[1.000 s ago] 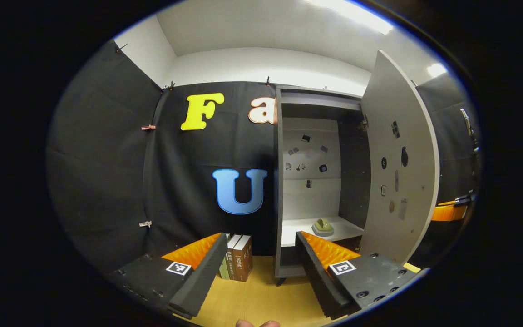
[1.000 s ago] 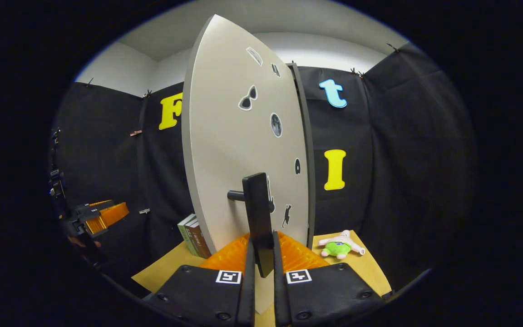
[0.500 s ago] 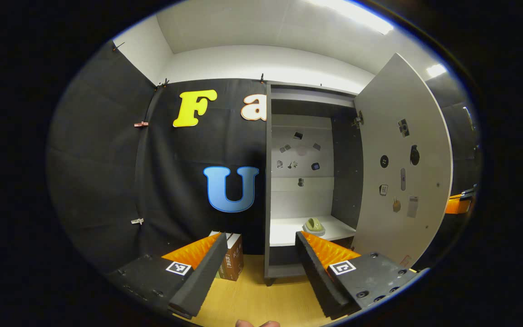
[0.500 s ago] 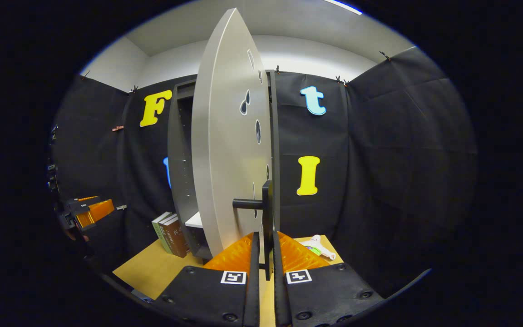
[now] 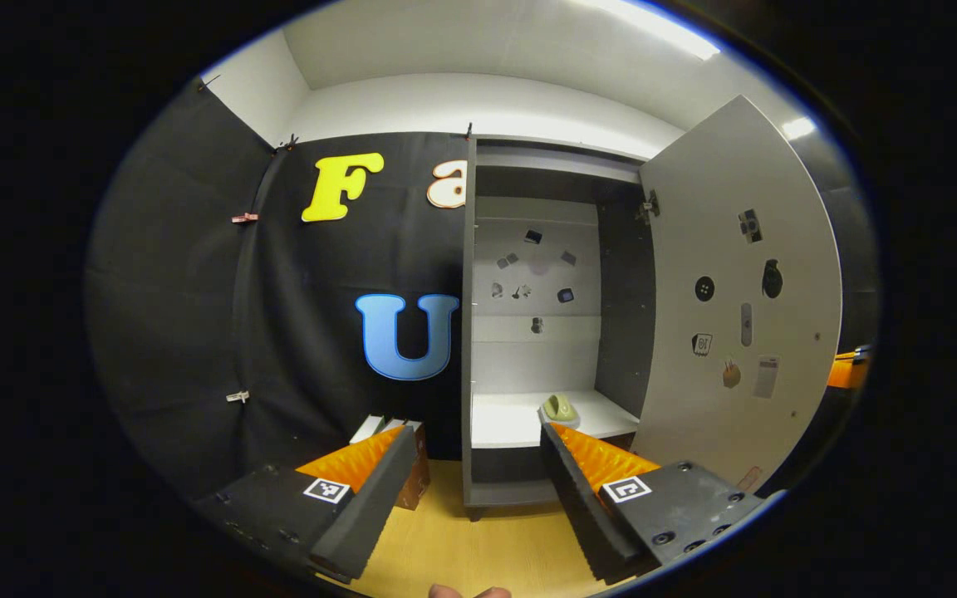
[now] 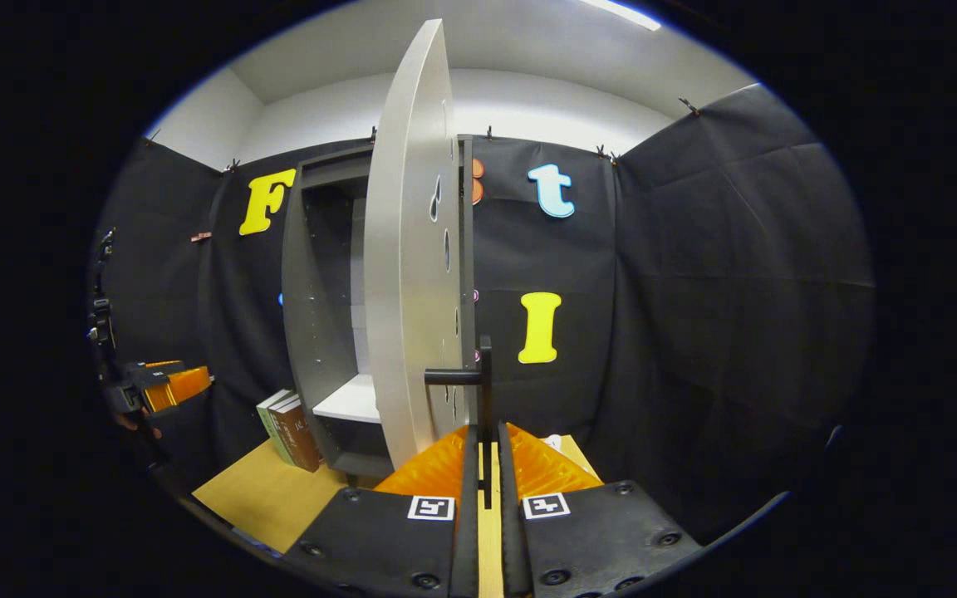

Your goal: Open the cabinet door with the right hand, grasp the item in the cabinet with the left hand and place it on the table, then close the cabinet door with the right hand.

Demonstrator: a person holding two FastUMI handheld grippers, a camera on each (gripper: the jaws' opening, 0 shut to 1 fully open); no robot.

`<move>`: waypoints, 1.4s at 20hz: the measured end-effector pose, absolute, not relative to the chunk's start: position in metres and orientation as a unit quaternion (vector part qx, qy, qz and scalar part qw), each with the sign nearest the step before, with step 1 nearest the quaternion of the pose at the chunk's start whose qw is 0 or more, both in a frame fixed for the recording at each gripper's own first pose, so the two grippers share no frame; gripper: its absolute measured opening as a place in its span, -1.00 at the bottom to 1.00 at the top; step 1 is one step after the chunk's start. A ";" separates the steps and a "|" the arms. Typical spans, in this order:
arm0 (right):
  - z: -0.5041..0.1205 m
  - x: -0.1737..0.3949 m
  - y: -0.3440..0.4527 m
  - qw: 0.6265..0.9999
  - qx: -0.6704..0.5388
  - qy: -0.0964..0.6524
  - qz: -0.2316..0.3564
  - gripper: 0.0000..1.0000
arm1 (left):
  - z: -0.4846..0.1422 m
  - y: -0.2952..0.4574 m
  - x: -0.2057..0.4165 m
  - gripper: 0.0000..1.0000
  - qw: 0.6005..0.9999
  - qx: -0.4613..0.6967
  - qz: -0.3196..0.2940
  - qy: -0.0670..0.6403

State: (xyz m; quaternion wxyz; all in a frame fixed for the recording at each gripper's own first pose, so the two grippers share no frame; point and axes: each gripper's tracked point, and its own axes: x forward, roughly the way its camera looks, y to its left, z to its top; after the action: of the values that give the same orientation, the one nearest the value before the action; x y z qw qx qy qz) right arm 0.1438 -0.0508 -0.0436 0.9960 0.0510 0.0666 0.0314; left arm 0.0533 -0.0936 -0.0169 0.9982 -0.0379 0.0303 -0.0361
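Observation:
The grey cabinet point(image 5: 528, 170) stands with its door point(image 5: 736, 282) swung wide. A small green item point(image 5: 560, 407) lies on the white lower shelf point(image 5: 503, 423). My left gripper point(image 5: 476, 433) is open and hangs over the table in front of the cabinet, some way short of the shelf. In the right gripper view the door point(image 6: 412, 274) is seen nearly edge-on. My right gripper point(image 6: 485, 436) is shut on the black door handle point(image 6: 485, 378). The left gripper point(image 6: 159, 389) also appears far left there.
Books point(image 5: 416, 469) stand on the wooden table point(image 5: 478, 548) just left of the cabinet, and show as books point(image 6: 287, 425) in the right gripper view. Stickers dot the door's inner face and the cabinet's back panel. Black cloth walls close the booth.
The door has swung farther open with my right gripper holding its handle. My left gripper has shifted so the cabinet opening sits more in front of it.

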 end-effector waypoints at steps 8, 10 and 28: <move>-0.023 0.133 -0.063 0.997 0.046 0.046 0.046 -0.65 | -0.014 -0.147 0.082 0.89 0.994 -0.050 -0.083 0.046; -0.018 0.125 -0.084 0.998 0.049 0.038 0.024 -0.40 | -0.011 -0.160 0.093 0.90 0.994 -0.043 -0.093 0.049; -0.066 0.131 -0.224 0.993 0.024 0.051 -0.104 0.95 | -0.050 -0.269 0.308 0.84 0.980 0.018 -0.157 0.124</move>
State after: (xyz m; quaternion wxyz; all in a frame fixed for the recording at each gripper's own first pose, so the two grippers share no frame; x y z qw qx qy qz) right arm 0.1314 -0.2237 -0.0662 0.9930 0.0239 0.0508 -0.1040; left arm 0.3080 -0.2686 -0.0505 0.9796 0.0182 0.1243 -0.1567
